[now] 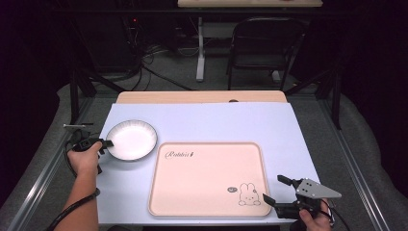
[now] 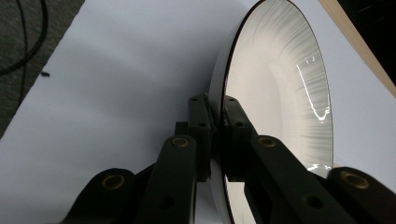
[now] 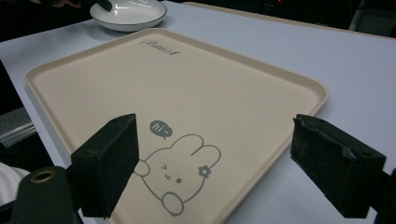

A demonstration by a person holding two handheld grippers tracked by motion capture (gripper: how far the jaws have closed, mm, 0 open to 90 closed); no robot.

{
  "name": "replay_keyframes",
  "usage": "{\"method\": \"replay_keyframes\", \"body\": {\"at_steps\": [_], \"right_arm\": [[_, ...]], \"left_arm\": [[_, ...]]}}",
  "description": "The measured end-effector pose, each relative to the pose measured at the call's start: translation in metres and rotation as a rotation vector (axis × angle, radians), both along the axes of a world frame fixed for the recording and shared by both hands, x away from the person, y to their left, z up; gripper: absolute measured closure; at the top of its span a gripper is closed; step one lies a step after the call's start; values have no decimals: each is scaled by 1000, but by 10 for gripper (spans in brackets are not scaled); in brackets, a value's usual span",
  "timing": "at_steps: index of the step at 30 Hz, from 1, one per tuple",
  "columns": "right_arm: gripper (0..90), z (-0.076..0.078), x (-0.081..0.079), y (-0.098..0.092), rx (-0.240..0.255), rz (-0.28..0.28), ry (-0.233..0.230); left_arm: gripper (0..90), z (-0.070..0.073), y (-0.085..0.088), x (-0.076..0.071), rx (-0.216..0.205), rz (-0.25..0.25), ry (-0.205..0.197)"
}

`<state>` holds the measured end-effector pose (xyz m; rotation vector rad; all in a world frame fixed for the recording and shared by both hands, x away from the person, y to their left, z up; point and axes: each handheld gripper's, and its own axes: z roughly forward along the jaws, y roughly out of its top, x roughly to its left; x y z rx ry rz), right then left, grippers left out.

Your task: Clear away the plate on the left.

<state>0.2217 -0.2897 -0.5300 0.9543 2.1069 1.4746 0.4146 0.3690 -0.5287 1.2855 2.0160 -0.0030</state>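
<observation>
your left claw (image 1: 107,143) is pinching the near-left rim of the white plate (image 1: 132,139), left of centre in the high view. the plate is sitting just beside the tray's (image 1: 207,211) upper left corner. your right claw (image 1: 273,190) is hovering wide open by the tray's lower right edge, with bare tabletop (image 1: 207,122) lying beyond.

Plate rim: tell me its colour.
The plate is white with a thin dark line along its rim, clearest in the right gripper view.
</observation>
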Motion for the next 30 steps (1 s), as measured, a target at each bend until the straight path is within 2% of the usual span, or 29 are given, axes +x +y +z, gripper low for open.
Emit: {"method": "replay_keyframes", "body": {"at_steps": [5,6,8,15,18,27,30], "right_arm": [[149,0,0,0,2,-1,0],[149,0,0,0,2,-1,0],[149,0,0,0,2,-1,-1],[149,0,0,0,1,-1,-1],[149,0,0,0,2,-2,-1],[149,0,0,0,2,-2,-3],[149,0,0,0,3,-4,-4]], "left_arm": [[849,11,-9,3,71,-13,-18],[849,11,-9,3,71,-13,-18],[849,17,-13,4,115,-32,-27],[843,30,-23,7,173,-51,-38],[841,38,-28,8,213,-57,-48],[834,59,-32,5,330,-72,-61],[832,65,-33,4,357,-77,-67]]}}
